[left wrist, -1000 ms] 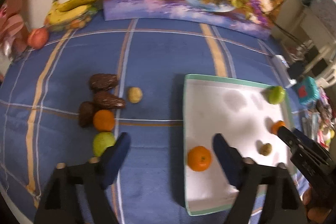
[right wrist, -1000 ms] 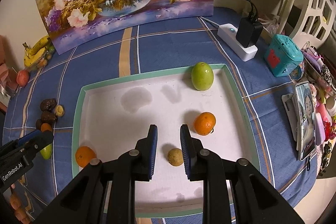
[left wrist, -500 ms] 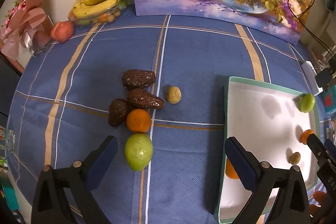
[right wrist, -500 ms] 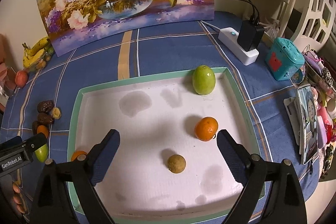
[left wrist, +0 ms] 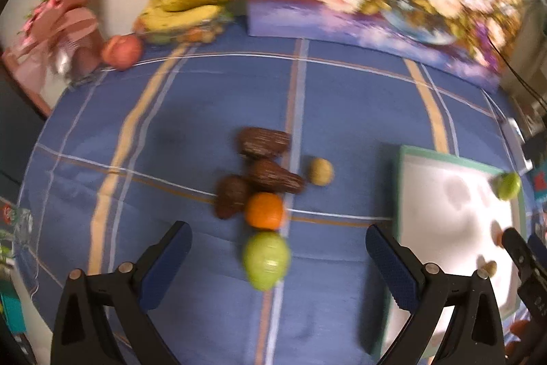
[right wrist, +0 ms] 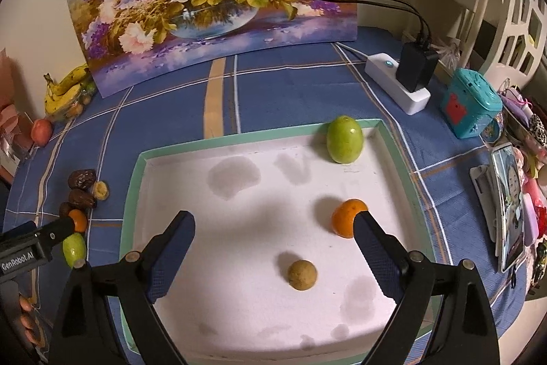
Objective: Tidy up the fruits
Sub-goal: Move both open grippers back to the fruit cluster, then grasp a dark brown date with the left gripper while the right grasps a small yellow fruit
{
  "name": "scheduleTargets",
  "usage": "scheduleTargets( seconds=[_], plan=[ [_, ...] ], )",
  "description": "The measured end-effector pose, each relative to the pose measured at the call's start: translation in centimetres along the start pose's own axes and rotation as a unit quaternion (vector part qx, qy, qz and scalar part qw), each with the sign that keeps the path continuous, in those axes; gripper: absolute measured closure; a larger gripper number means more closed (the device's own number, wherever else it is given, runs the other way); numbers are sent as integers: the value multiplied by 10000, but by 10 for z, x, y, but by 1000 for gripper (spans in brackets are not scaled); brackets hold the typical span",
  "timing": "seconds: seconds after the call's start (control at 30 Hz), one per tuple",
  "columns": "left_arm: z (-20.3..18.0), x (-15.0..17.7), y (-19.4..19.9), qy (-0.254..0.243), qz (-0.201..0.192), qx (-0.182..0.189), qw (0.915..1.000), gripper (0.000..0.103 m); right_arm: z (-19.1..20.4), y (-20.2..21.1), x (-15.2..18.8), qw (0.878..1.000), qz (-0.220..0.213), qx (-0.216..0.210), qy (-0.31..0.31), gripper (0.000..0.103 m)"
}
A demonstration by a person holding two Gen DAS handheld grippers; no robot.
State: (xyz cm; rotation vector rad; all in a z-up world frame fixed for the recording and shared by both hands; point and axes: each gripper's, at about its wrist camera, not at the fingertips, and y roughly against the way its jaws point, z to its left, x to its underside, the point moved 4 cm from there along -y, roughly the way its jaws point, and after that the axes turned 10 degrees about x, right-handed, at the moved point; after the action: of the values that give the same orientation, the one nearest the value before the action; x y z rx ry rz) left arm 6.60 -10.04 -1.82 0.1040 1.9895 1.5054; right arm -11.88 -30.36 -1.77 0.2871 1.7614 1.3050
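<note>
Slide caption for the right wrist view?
Open right tongs over tray holding lime, orange, small tan fruit.

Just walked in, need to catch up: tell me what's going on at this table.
A person with two handheld grippers is sorting fruit into a white tray. The tray holds a green fruit, an orange and a small brown fruit. The left gripper, jaws open, points at the loose pile on the cloth, nearest a green fruit. The right gripper hangs open over the tray.

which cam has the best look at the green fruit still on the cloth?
Left wrist: the green fruit sits near centre between the open fingers, whole, slightly motion-blurred. Right wrist shows the same fruit only small at the left edge, partly hidden behind the left gripper.
</note>
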Motion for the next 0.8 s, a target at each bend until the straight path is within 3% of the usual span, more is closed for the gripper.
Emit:
scheduleTargets(
  seconds=[0.23,0.47,0.8],
  plan=[
    [70,-10,22,599,-257,-453,9968,0,44,6,-4,9991,-85,-352,217,9],
    [121,-15,45,1005,-528,-602,9917,0,103,14,-1,9948,-122,-783,641,9],
    [133,-20,33,1290,-440,-164,9905,0,156,24,-8,9886,-205,-1196,896,9]
  ],
)
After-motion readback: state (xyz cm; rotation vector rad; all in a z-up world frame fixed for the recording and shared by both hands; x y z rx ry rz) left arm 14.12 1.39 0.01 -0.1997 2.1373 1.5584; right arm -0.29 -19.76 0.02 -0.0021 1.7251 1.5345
